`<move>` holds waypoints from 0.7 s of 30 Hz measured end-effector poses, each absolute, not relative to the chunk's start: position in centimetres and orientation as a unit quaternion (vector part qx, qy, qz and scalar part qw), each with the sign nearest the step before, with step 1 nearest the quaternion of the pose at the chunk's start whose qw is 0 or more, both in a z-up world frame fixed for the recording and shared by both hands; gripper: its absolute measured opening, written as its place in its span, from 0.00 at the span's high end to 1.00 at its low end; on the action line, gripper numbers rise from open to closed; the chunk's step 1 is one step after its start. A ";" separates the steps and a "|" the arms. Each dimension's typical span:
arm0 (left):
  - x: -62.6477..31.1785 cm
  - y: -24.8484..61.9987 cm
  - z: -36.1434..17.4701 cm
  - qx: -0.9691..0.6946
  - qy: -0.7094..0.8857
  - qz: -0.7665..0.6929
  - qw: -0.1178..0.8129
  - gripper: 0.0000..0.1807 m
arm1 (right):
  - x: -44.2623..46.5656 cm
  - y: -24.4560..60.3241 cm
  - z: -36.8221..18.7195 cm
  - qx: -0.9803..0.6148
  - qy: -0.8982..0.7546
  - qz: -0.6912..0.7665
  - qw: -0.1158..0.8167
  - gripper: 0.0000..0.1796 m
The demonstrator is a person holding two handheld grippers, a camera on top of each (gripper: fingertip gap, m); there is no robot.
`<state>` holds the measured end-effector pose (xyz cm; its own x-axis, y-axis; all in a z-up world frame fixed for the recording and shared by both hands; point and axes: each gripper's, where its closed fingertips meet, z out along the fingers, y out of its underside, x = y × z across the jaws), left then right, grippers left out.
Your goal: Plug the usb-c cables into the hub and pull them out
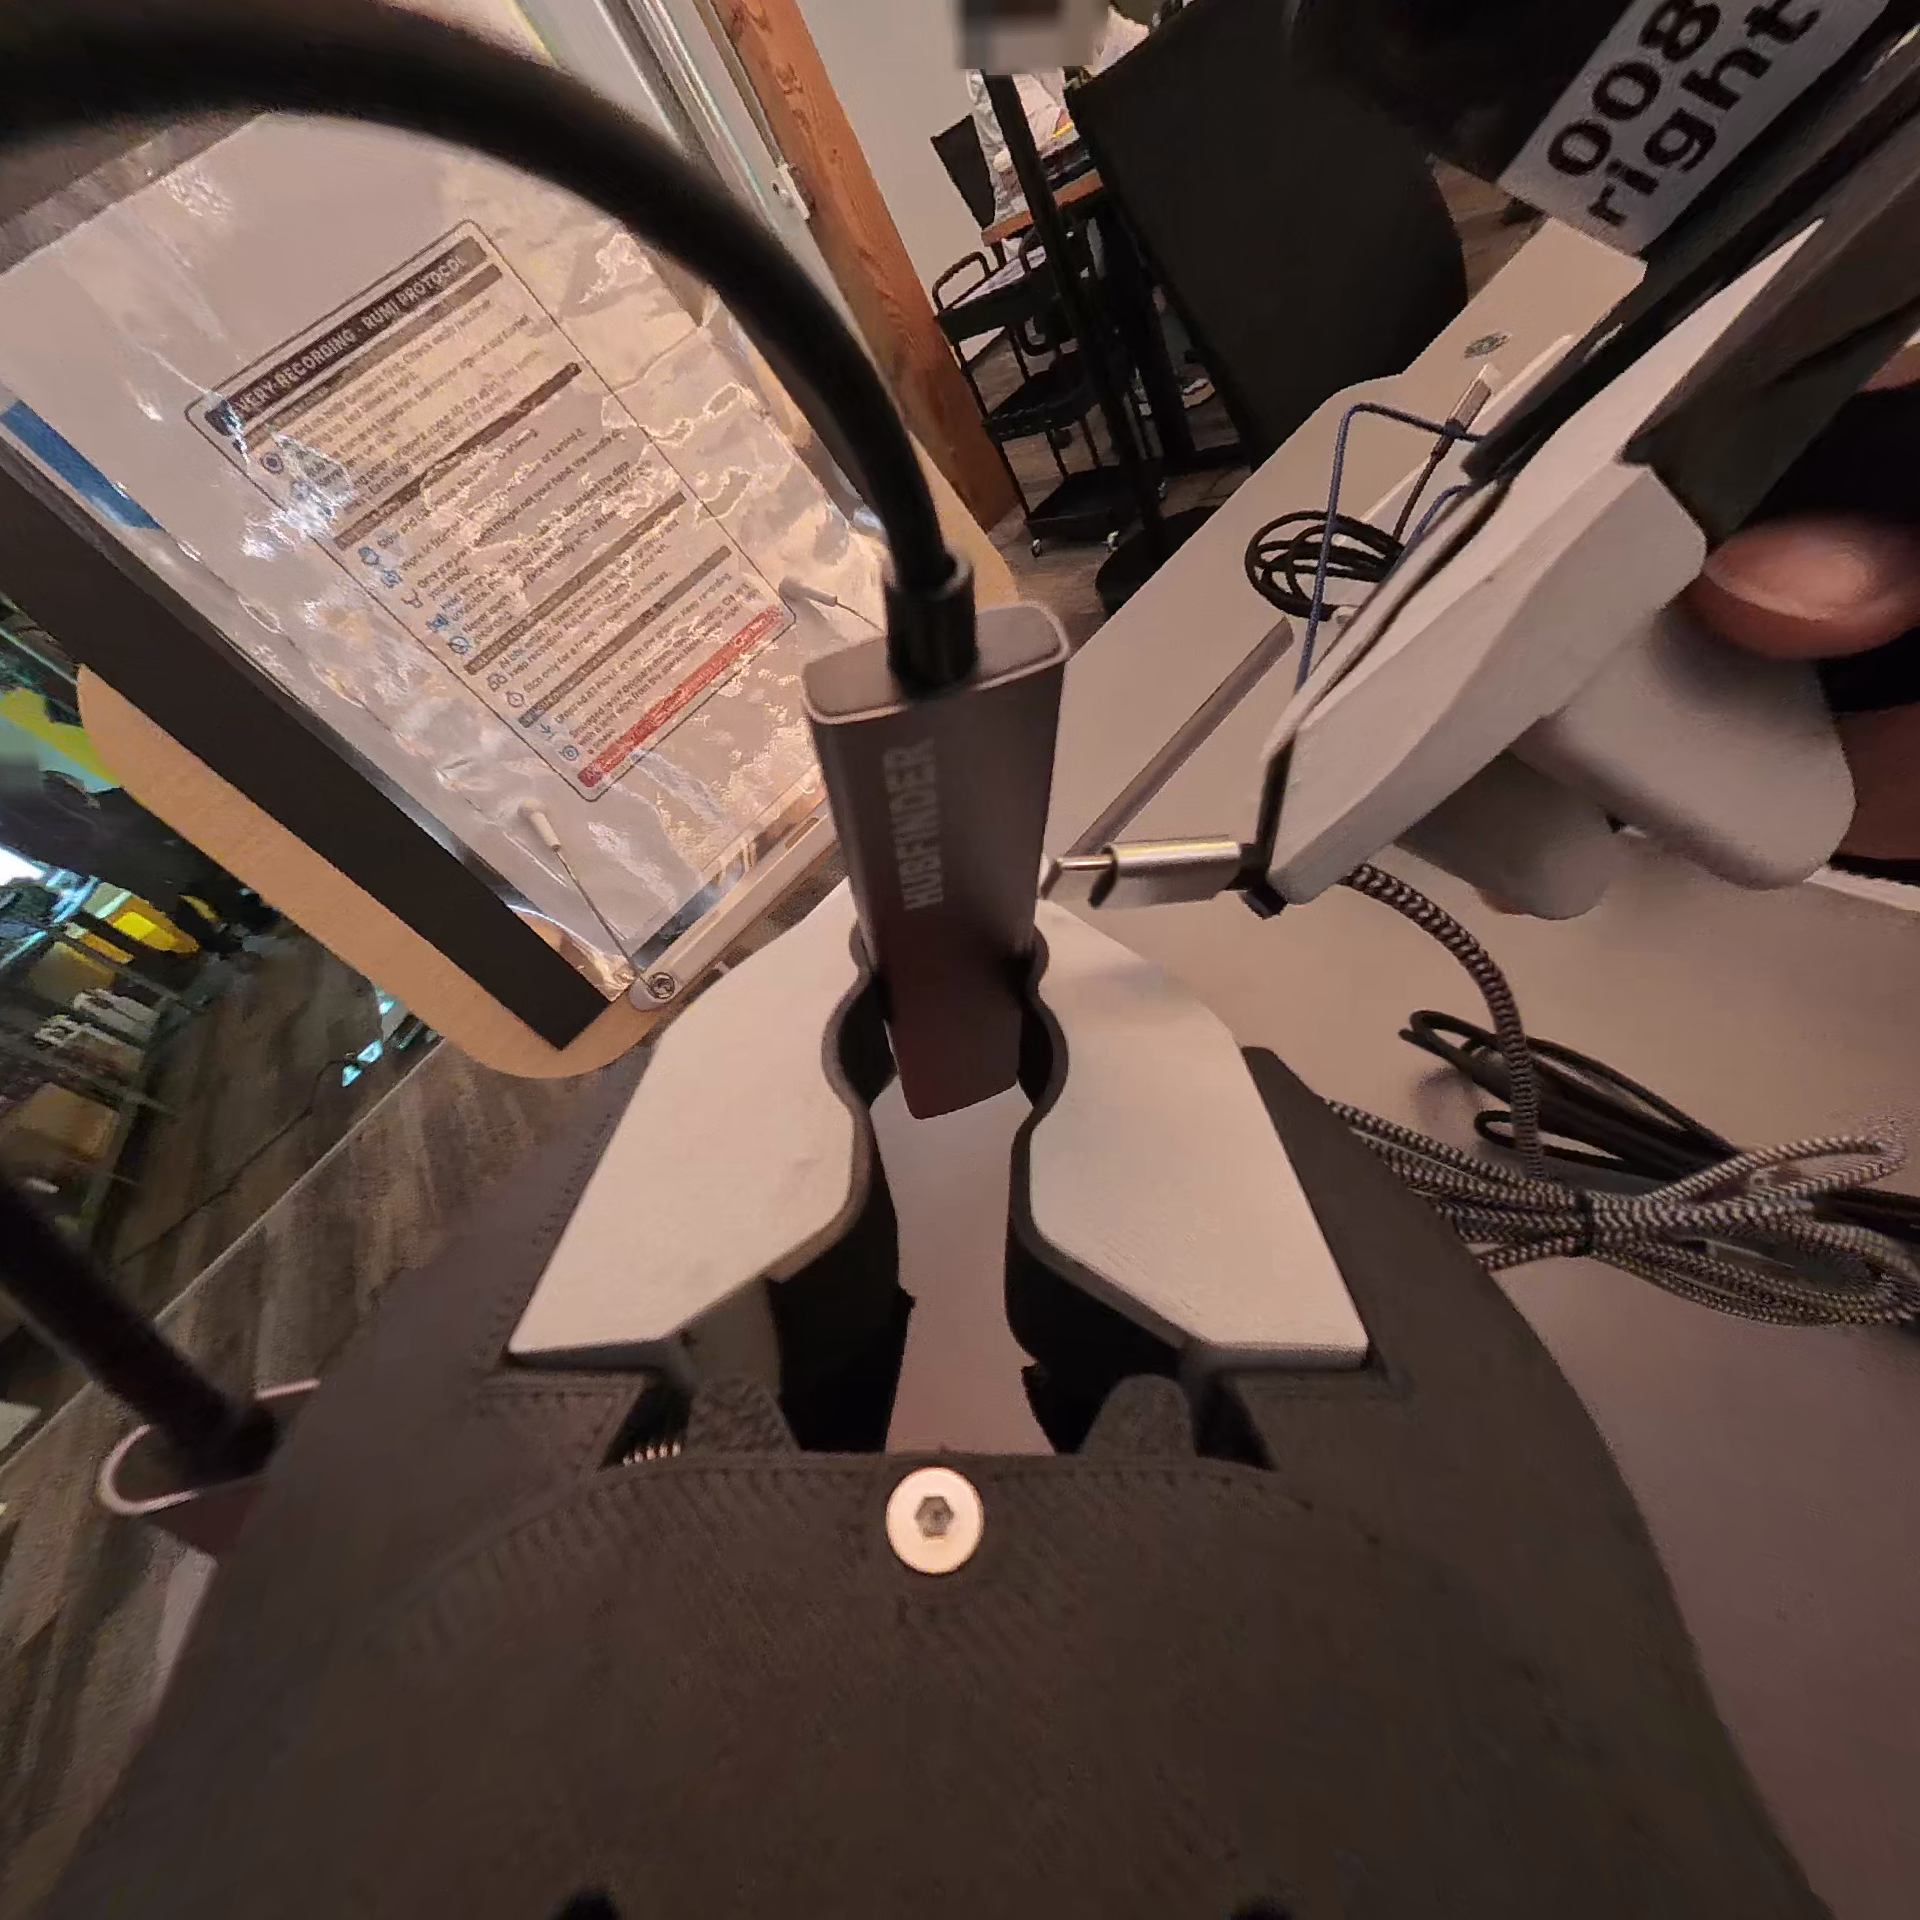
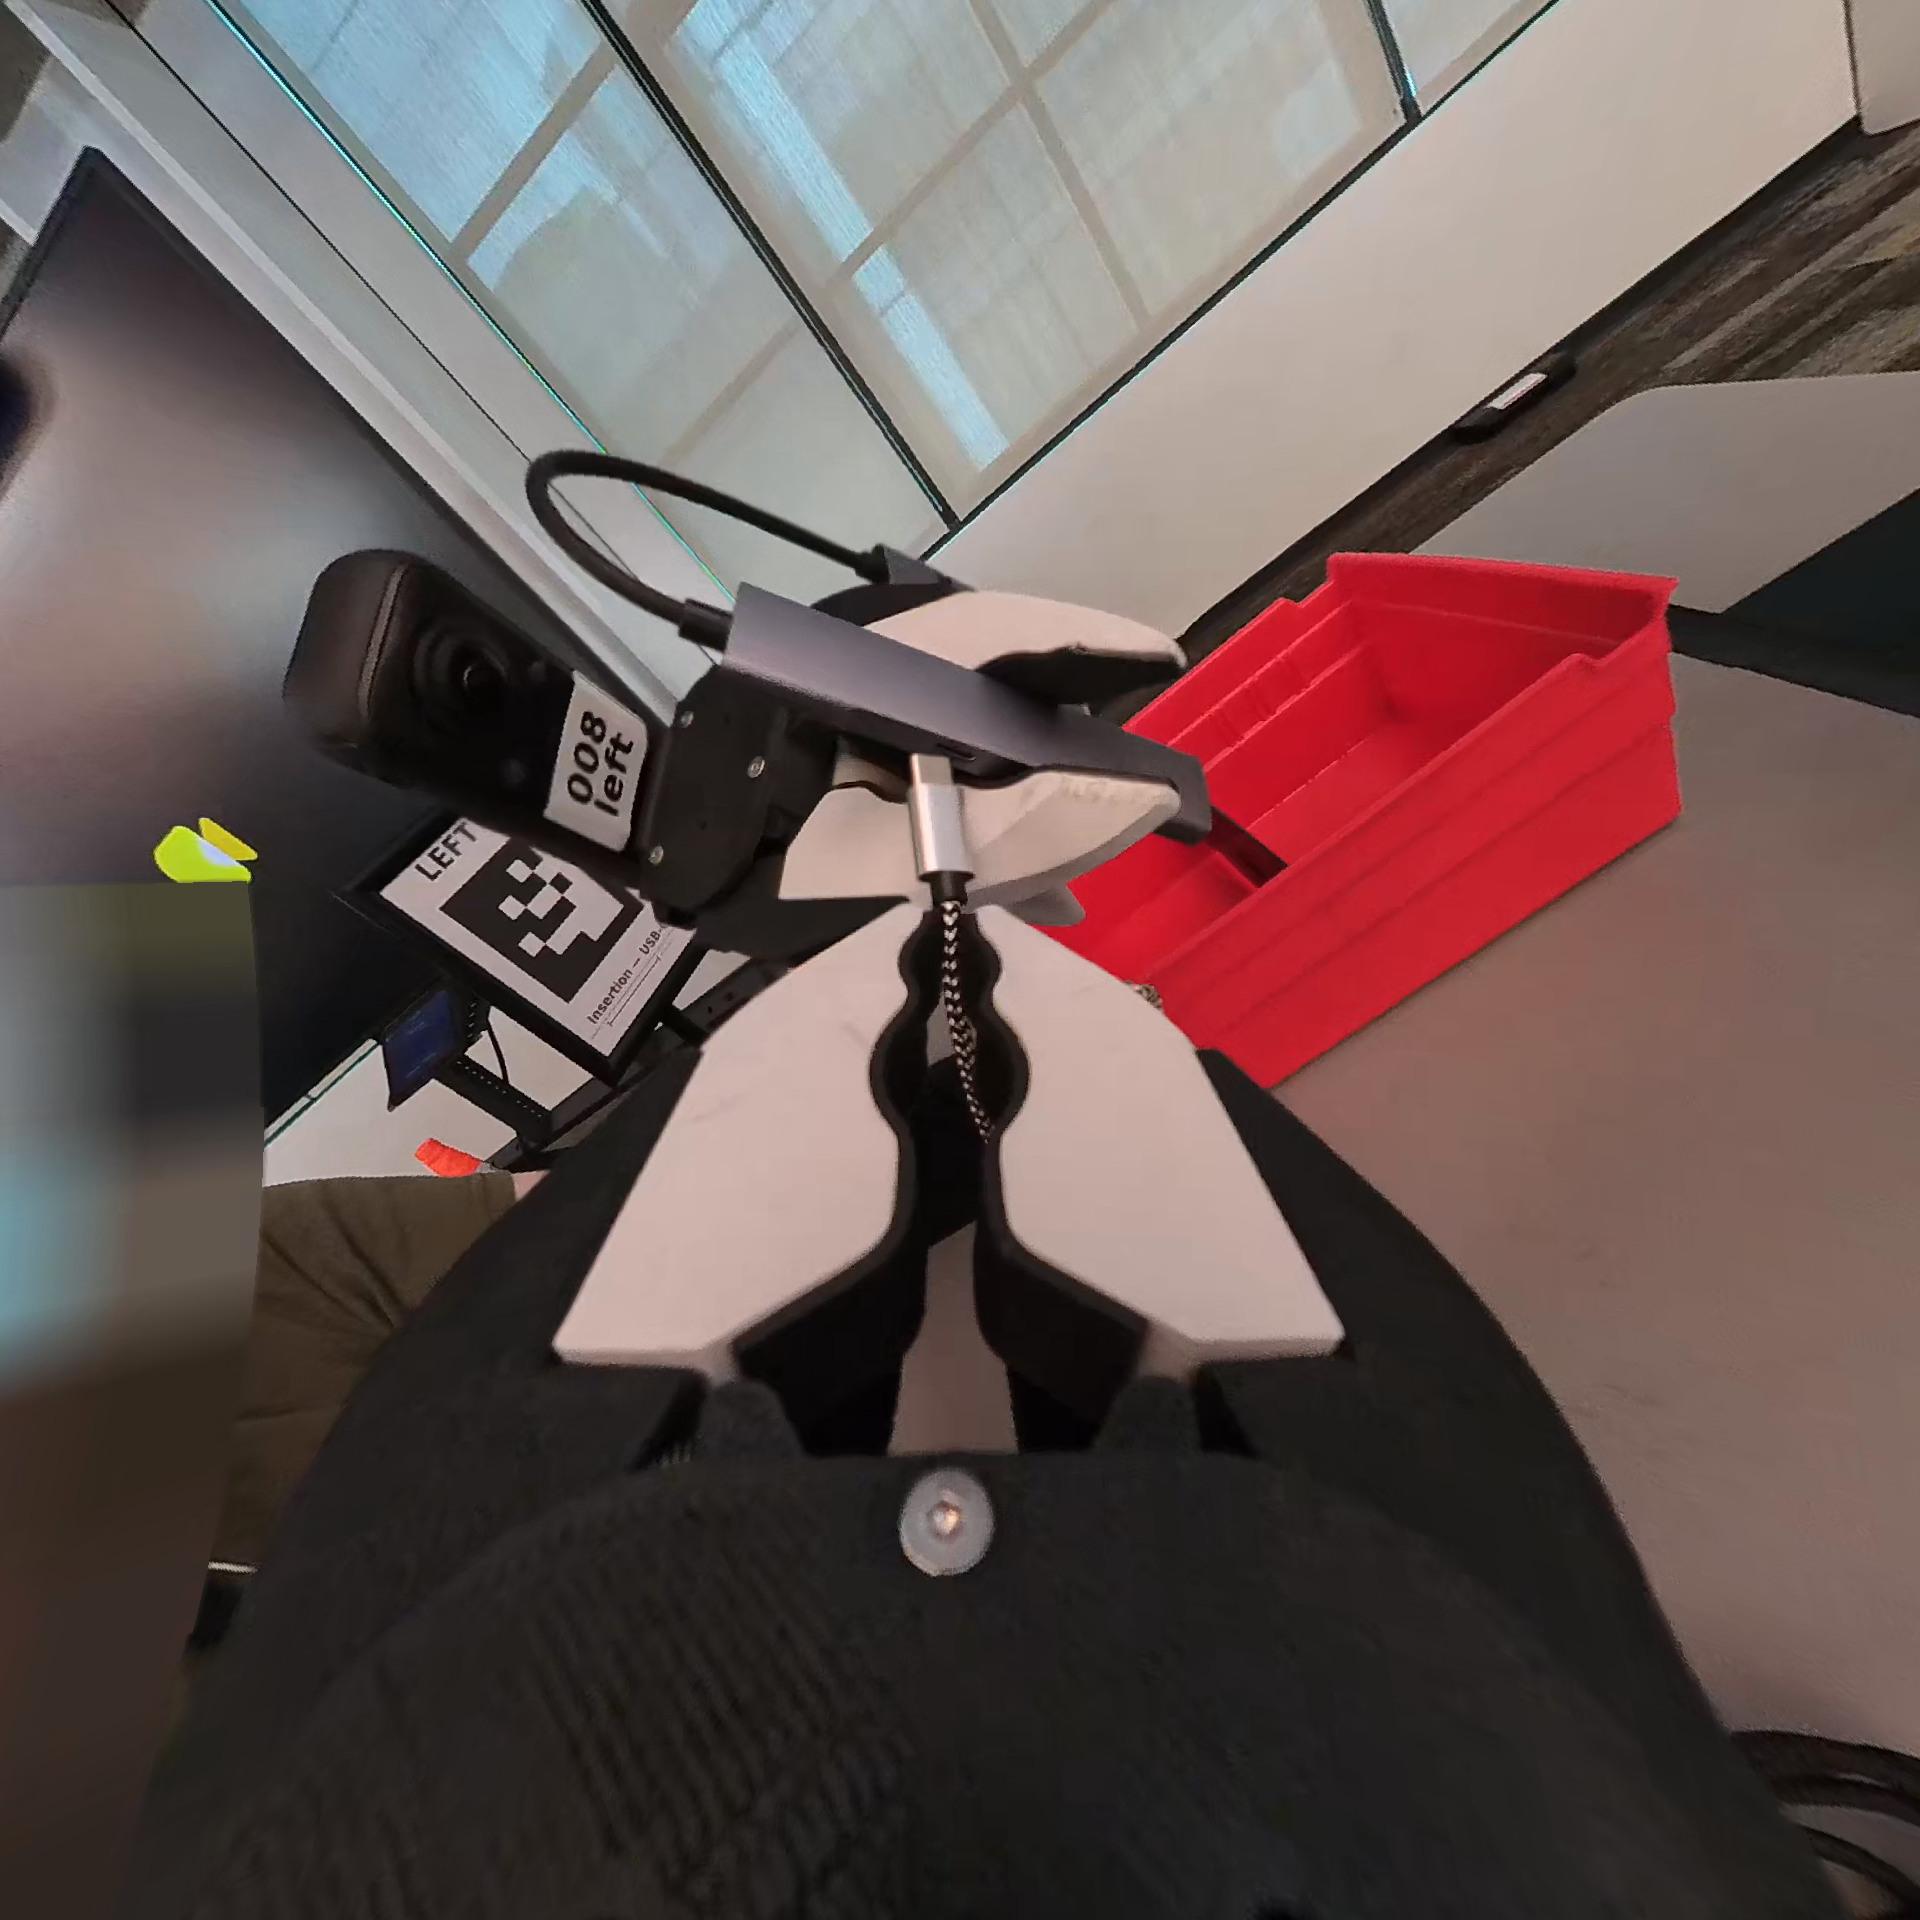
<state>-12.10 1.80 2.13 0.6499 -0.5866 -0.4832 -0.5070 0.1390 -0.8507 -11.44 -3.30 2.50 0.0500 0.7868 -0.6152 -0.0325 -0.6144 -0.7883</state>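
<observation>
My left gripper [image 1: 951,1023] clamps the hub [image 1: 940,821] upright above the worktop [image 1: 1558,1455]; my right gripper [image 2: 951,935] pinches the braided usb-c cable [image 2: 961,1013], its plug [image 1: 1143,868] touching the hub's side. Approaching tilted, I judge the tip could scrape past the port, or the hub could twist in my grip.

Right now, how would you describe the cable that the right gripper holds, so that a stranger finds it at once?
Find the grey hub clamped upright in the left gripper. Beside its edge, the right gripper holds a braided black-and-white cable with a silver plug; the hub's own cable is plain black.
</observation>
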 end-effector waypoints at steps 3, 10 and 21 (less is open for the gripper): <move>-11.9 1.8 2.0 -0.651 0.422 -0.020 0.630 0.89 | -11.4 -3.2 2.3 -0.649 -0.294 0.620 0.328 0.98; -11.8 1.7 2.0 -0.649 0.426 -0.014 0.630 0.88 | -11.5 -3.2 1.8 -0.654 -0.295 0.619 0.320 0.98; -12.0 1.6 1.6 -0.630 0.458 0.040 0.625 0.88 | -11.4 -3.1 1.7 -0.648 -0.286 0.636 0.306 0.99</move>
